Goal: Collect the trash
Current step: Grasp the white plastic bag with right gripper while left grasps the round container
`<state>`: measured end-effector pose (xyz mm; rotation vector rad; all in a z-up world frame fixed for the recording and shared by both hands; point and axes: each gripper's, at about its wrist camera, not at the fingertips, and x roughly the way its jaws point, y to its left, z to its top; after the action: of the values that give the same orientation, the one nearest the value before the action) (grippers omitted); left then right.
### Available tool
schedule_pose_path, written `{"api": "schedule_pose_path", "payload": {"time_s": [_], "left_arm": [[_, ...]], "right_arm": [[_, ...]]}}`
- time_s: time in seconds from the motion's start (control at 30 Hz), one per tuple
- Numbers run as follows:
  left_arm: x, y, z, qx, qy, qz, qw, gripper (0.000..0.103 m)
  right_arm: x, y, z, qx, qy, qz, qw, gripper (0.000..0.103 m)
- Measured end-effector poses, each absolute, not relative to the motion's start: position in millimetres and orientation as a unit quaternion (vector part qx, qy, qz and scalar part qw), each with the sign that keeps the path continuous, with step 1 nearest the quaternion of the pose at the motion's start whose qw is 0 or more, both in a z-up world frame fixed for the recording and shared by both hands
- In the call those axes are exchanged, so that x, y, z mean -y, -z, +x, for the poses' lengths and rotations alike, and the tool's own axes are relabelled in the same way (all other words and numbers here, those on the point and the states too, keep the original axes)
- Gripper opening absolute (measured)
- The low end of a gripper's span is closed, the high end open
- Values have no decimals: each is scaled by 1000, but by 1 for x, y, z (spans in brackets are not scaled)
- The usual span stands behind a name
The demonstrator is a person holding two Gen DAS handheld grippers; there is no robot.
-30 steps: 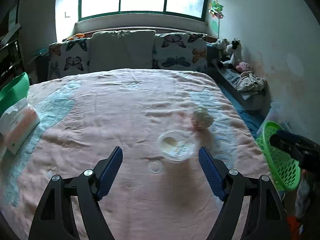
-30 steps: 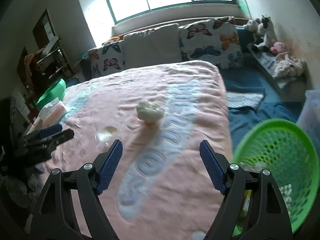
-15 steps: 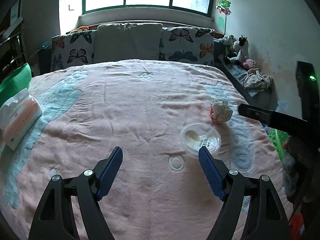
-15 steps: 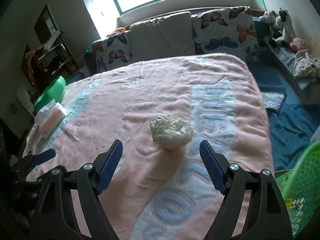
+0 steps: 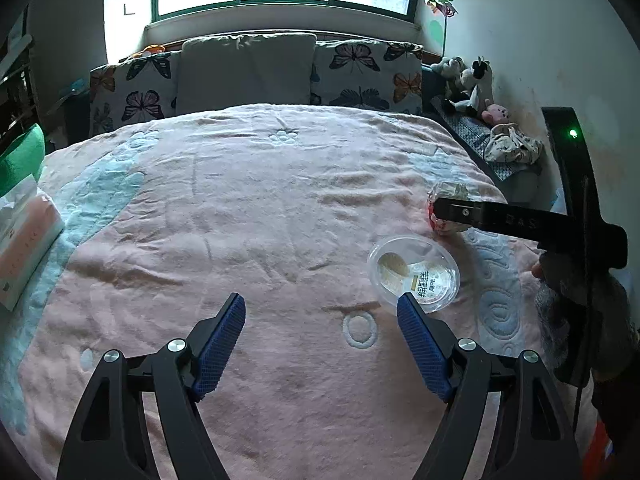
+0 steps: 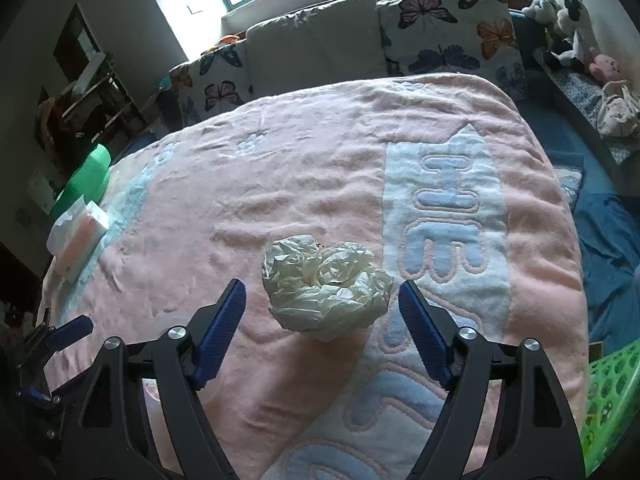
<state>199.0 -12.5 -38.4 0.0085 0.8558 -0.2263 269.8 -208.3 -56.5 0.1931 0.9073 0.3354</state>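
Observation:
A crumpled white wrapper (image 6: 326,290) lies on the pink blanket (image 6: 304,184), right between the blue pads of my right gripper (image 6: 320,286). Its jaws are closing, with gaps still on both sides of the wrapper. In the left wrist view the same wrapper (image 5: 448,191) shows partly behind that gripper's black finger (image 5: 480,214). A clear round plastic tub (image 5: 414,274) with a printed label lies just beyond the right fingertip of my left gripper (image 5: 320,312), which stands open over bare blanket with nothing between its pads.
A green mesh basket (image 6: 612,392) stands off the bed's right side. A tissue pack (image 5: 24,236) and something green (image 5: 18,156) lie at the bed's left edge. Butterfly pillows (image 5: 368,72) line the head; soft toys (image 5: 468,80) sit on a shelf to the right.
My right gripper has swung left from the basket and come down around the wrapper. The left gripper has sunk a little, and the tub now sits off its right fingertip.

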Motion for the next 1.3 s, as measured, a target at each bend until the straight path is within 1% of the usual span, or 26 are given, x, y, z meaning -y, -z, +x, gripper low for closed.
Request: {"api": "schedule_pose_path", "payload": {"time_s": [0.07, 0.13, 0.27, 0.33, 0.67, 1.3], "left_arm": [[15, 39, 199, -415, 113, 6, 903, 76], [17, 40, 199, -415, 119, 8, 902, 76], [25, 42, 201, -416, 127, 18, 900, 77], [28, 43, 202, -414, 132, 22, 900, 80], [52, 47, 214, -419, 167, 38, 892, 85], [74, 60, 225, -426, 186, 46, 884, 86]], "right_arm": [[208, 57, 270, -436, -162, 92, 880, 70], [208, 57, 269, -436, -163, 90, 881, 63], [211, 53, 263, -429, -162, 91, 884, 60], [213, 49, 259, -424, -161, 90, 886, 60], [220, 27, 222, -400, -143, 59, 903, 59], [258, 12, 148, -382, -98, 86, 915, 59]]}}
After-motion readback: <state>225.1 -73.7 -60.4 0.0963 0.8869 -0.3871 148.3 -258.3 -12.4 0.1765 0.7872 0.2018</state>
